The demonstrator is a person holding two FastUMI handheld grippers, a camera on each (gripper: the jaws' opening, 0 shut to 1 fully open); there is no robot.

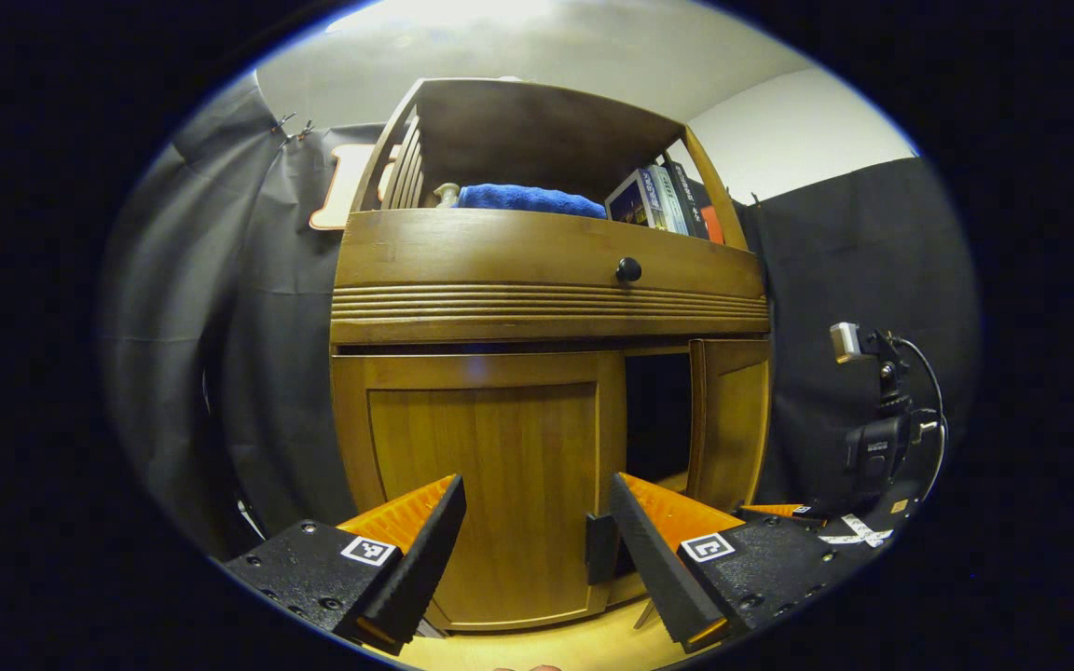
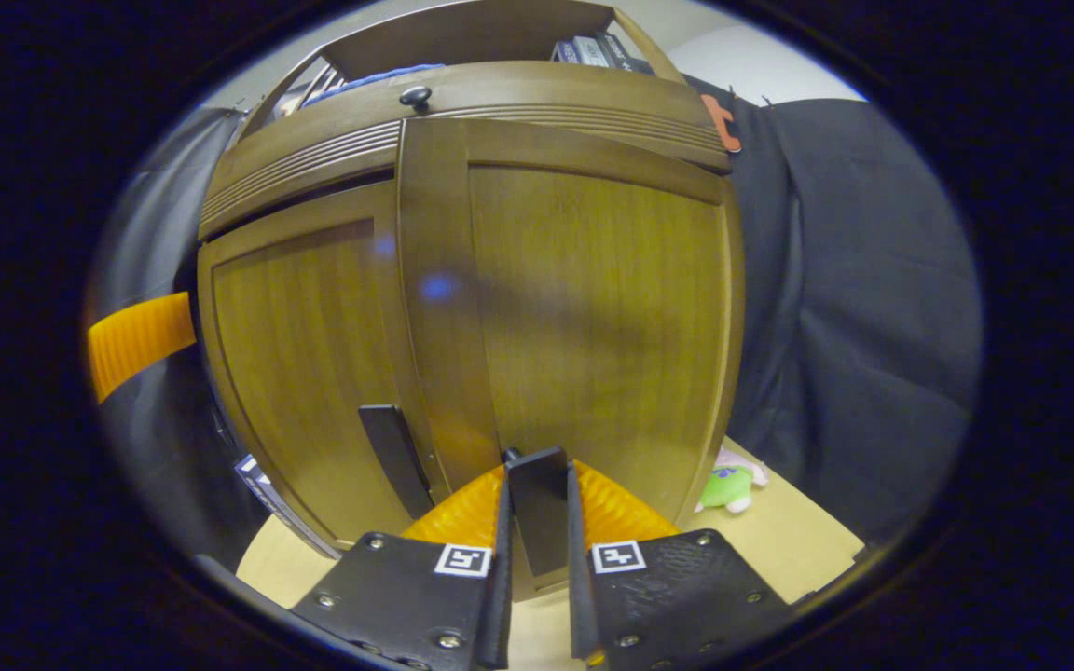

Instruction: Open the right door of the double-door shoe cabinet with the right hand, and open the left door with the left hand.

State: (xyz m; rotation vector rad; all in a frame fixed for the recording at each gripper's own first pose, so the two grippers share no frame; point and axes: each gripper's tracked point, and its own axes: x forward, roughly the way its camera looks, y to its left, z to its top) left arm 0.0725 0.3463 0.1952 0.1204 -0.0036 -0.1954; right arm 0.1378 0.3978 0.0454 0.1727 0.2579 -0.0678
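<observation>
Right, your right gripper (image 2: 537, 522) is clamped on the right door's handle (image 2: 537, 508), door (image 1: 728, 419) already ajar. Swing along the hinge arc. Left gripper (image 1: 537, 522) is spread wide before the left door (image 1: 481, 485); centre on its handle (image 1: 600, 548).

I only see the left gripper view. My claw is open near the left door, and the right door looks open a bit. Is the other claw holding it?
Observer: Yes. In the right gripper view the right claw is shut on the right door handle.
Operator: Is anything hiding over there?
Observer: A small green and pink plush toy lies on the floor, low beside the right door.
</observation>
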